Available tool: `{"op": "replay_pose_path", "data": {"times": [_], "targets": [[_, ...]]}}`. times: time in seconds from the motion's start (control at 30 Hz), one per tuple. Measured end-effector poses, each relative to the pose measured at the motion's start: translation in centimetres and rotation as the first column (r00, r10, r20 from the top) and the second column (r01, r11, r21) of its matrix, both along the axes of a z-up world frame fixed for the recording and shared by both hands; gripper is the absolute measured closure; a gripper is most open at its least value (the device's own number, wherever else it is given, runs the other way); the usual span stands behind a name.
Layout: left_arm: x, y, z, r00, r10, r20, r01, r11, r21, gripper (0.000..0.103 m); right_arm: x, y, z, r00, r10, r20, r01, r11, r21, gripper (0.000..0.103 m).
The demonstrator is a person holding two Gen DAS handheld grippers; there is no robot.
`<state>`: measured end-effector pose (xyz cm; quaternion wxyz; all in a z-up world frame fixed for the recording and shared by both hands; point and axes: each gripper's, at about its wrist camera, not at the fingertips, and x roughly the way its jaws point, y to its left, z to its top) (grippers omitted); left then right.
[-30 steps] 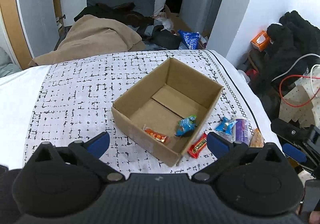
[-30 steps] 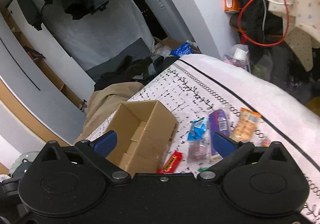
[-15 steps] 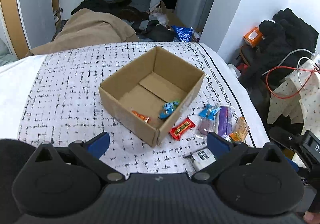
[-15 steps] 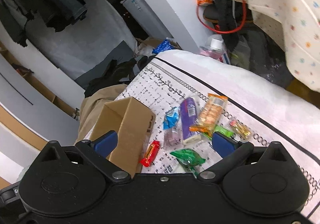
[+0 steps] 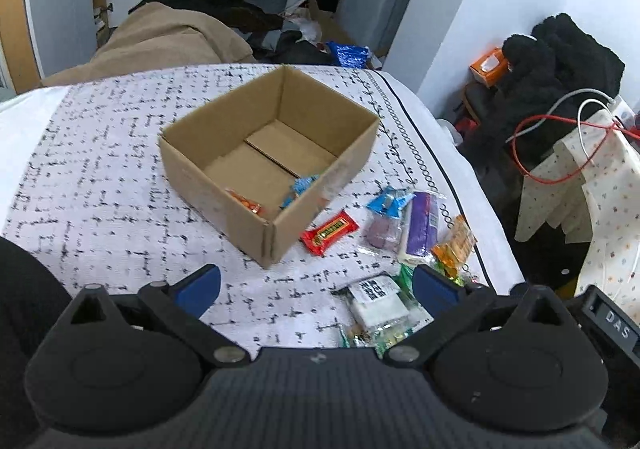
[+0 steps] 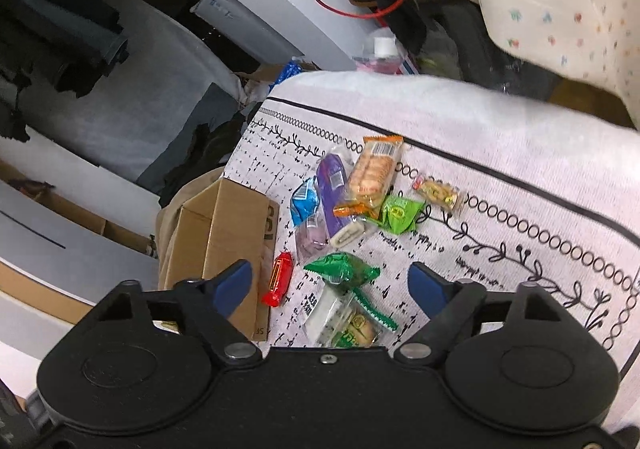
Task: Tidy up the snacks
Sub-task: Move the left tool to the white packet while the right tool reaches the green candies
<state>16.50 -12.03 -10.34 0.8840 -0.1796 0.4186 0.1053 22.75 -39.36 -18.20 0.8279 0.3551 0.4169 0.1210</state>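
Mostly patterned white bedspread [image 5: 100, 185], cardboard box [image 5: 224, 185], clothes heaped behind

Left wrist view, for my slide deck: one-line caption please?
Open left claw faces a cardboard box holding two snacks, more wrapped snacks scattered beside it.

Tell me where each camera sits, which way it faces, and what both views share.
Left wrist: sits on the left gripper, above the table's near side, facing the cardboard box; its blue fingertips show, spread and empty.
Right wrist: sits on the right gripper, tilted down over the loose snacks; its fingertips are spread over the green packet.
Shared: the box, the red candy bar, the purple packet and the patterned tablecloth.
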Motion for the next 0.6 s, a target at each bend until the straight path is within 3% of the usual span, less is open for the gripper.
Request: {"op": "replay_pose_path", "data": {"times": [0.33,0.6], "targets": [[1.3,-1.3,-2.9,0.999,-0.001,-0.032,-0.001,0.998,-0.061,0.011,0.7,0.6,-1.7,0.999,0.020,-0.050,-0.016,0.998,0.063,0.021],[3.0,-2.1,-5.4,0.998,0.002,-0.066,-0.010,0.994,-0.113,0.022,1.9,0.8,-3.2,0.995,0.016,-0.095,-0.004,0.993,0.116,0.034]]}}
